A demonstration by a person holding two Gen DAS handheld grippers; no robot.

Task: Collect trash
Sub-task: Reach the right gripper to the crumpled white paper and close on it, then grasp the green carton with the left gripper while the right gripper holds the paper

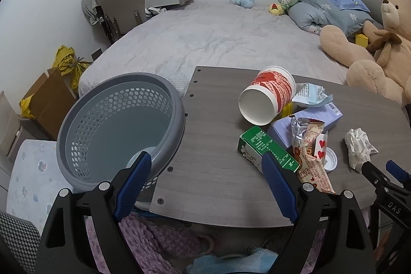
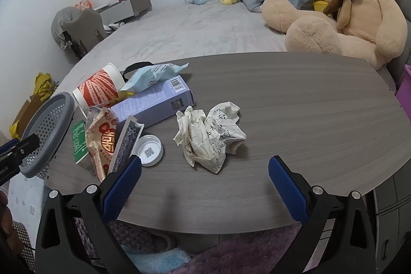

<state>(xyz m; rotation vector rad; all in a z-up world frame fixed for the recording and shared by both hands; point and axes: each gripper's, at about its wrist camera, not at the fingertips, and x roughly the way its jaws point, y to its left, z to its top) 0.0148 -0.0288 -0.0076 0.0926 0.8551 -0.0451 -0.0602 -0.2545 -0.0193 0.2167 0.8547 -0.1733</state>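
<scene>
Trash lies on a grey wood table: a tipped red-and-white paper cup, a green carton, a purple box, a snack wrapper, a white lid and crumpled paper. A grey perforated basket stands off the table's left edge. My left gripper is open above the table's near-left edge. My right gripper is open, just short of the crumpled paper.
A bed with a large teddy bear, pillows and small plush toys lies behind the table. A chair, cardboard box and yellow bag stand at the left. Purple and blue rugs lie below.
</scene>
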